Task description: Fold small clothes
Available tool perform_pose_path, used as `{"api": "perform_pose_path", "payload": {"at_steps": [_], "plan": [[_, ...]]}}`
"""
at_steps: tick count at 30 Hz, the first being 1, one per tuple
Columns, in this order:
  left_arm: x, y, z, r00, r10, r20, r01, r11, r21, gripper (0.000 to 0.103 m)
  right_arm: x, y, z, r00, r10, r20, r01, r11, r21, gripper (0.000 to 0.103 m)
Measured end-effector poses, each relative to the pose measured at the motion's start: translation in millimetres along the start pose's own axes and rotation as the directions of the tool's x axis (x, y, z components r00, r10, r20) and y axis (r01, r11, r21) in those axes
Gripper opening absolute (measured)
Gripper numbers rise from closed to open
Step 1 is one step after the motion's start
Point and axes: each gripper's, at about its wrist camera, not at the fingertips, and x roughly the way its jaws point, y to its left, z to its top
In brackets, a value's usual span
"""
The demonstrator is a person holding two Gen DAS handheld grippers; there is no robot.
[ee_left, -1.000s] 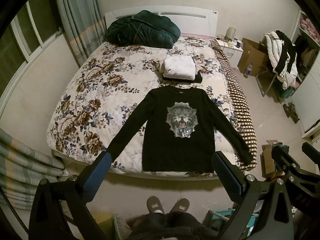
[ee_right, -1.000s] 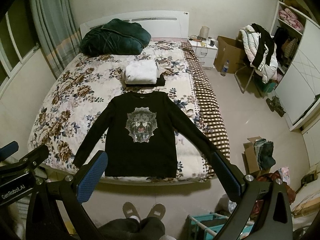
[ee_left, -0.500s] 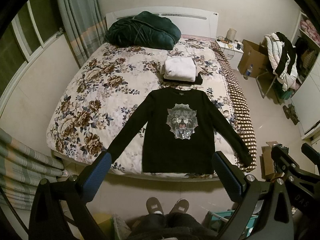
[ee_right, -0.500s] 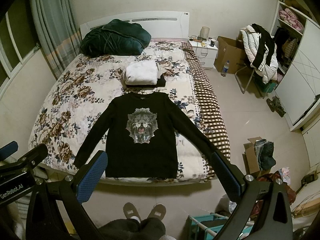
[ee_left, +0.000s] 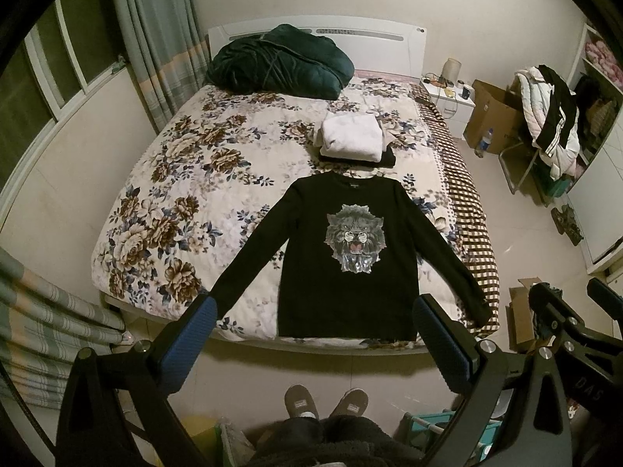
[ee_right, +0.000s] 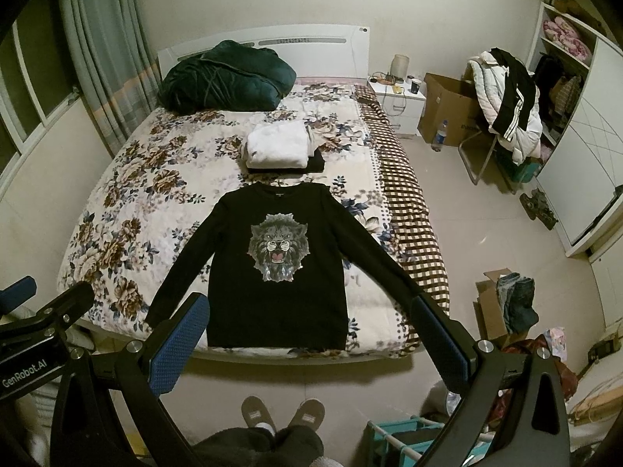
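A black long-sleeved shirt [ee_left: 315, 272] with a grey lion print lies flat, face up, sleeves spread, at the foot of the floral bed [ee_left: 187, 194]; it also shows in the right wrist view [ee_right: 233, 288]. My left gripper [ee_left: 311, 334] is open and empty, held high above the floor in front of the bed's foot edge. My right gripper [ee_right: 307, 330] is open and empty at the same height, beside the left one. Neither touches the shirt.
A folded white garment [ee_left: 352, 136] lies on a folded black one behind the shirt's collar. A dark green duvet [ee_left: 280, 62] is heaped at the headboard. A nightstand [ee_right: 397, 105], cardboard boxes, a chair piled with clothes [ee_right: 506, 97] and a wardrobe stand to the right. My slippered feet [ee_right: 284, 412] are on the tiled floor.
Both grippers have shifted slightly, so the bed sits a little lower in view. Nothing on the bed has moved.
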Motion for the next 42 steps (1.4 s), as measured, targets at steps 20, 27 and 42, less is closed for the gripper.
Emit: {"api": "perform_pose_path", "payload": {"at_steps": [20, 27, 42], "plan": [[-4, -8, 32, 1.0, -0.004, 0.023, 0.004, 1.0, 0.001, 0.103, -2, 15, 24, 1.0, 0.006, -0.008, -0.006, 1.0, 0.024, 0.103], [72, -10, 46, 0.993, 0.055, 0.103, -0.058, 0.998, 0.022, 0.103, 67, -23, 16, 0.999, 0.014, -0.045, -0.003, 0.975, 0.221, 0.103], [371, -116, 55, 0.972, 0.162, -0.168, -0.14, 0.98, 0.138, 0.103, 422, -269, -138, 0.974, 0.114, -0.197, 0.108, 0.528, 0.842, 0.103]]}}
